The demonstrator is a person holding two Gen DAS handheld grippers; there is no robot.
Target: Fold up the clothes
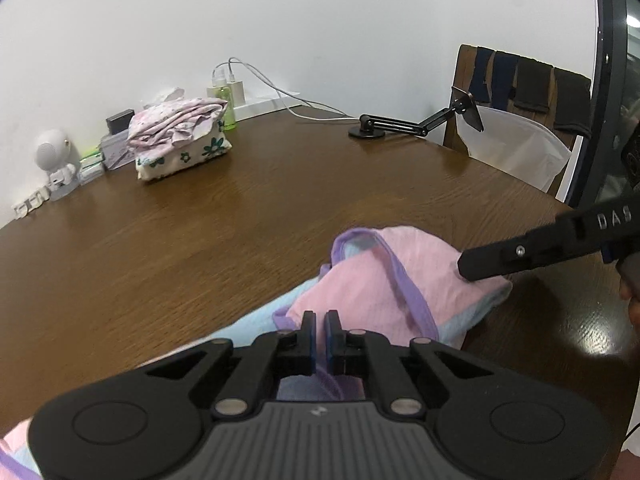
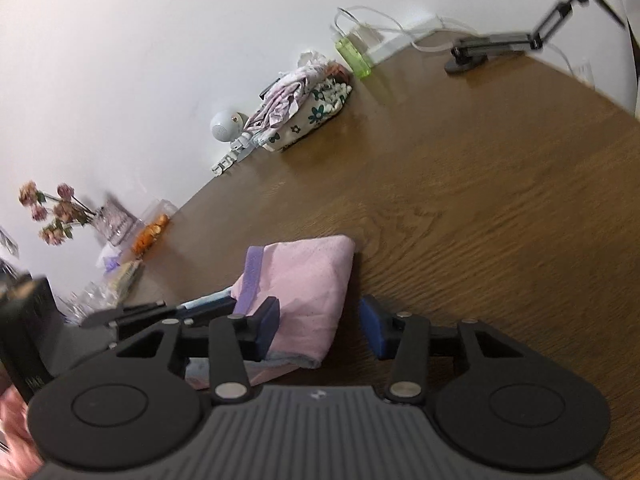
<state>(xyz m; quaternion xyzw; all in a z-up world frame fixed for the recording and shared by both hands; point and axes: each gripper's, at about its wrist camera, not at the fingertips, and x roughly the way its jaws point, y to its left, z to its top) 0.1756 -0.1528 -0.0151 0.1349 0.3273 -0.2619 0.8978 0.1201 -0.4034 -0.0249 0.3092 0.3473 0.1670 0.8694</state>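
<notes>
Pink garment (image 1: 384,280) lies folded at lower centre of desk (image 1: 240,208). Left claw (image 1: 320,334) nearly together over cloth, grip unclear; right claw (image 2: 320,326) apart, straddling its edge. Square edges w/ care before pressing flat.

The only readable lettering is "DAS" in pale capitals on the black body of the right gripper (image 1: 466,266).
</notes>
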